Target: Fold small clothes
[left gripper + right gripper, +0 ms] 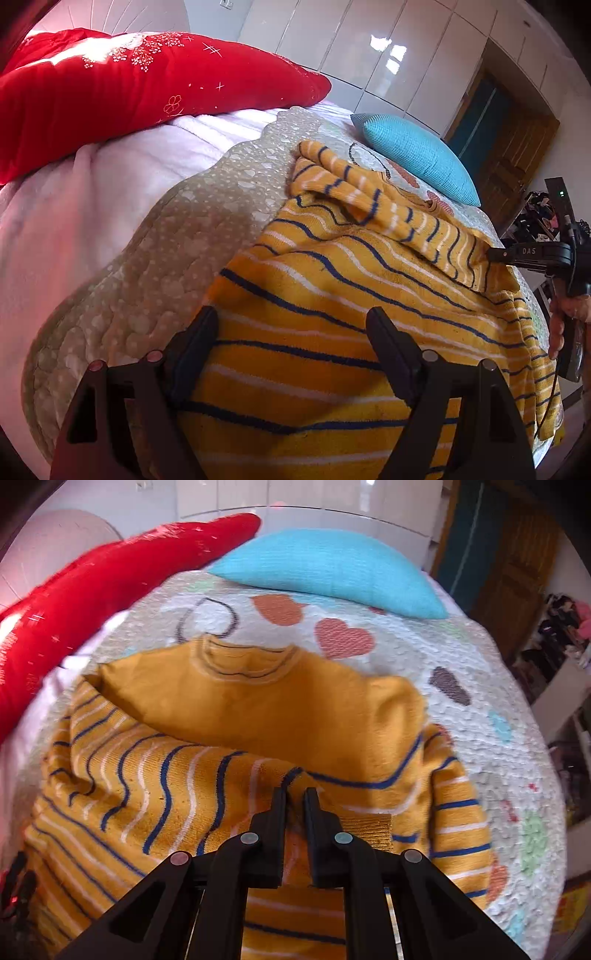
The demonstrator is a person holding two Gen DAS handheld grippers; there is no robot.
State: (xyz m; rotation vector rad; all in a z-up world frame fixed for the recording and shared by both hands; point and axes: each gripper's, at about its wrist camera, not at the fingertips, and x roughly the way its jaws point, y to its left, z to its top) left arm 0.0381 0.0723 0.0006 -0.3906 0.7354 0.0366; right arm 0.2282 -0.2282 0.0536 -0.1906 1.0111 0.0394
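I am working on the yellow striped sweater lying on the heart-print quilt — neck pointing away from me toward the blue pillow, hem nearest me. My right gripper is pinching a fold of the striped knit, its jaws nearly pressed together with cloth bunched between them; the left sleeve is already lying slantwise across the body. My left gripper is hovering with its jaws spread wide over the striped lower body, pinching nothing. The sweater's long axis is running away from both tongs, so I am judging that the coming move is dragging the pinched cloth across toward the middle — the right hand being the one placed for it. The red cushion is sitting well off to the left, beyond the white blanket, and nothing is blocking the way
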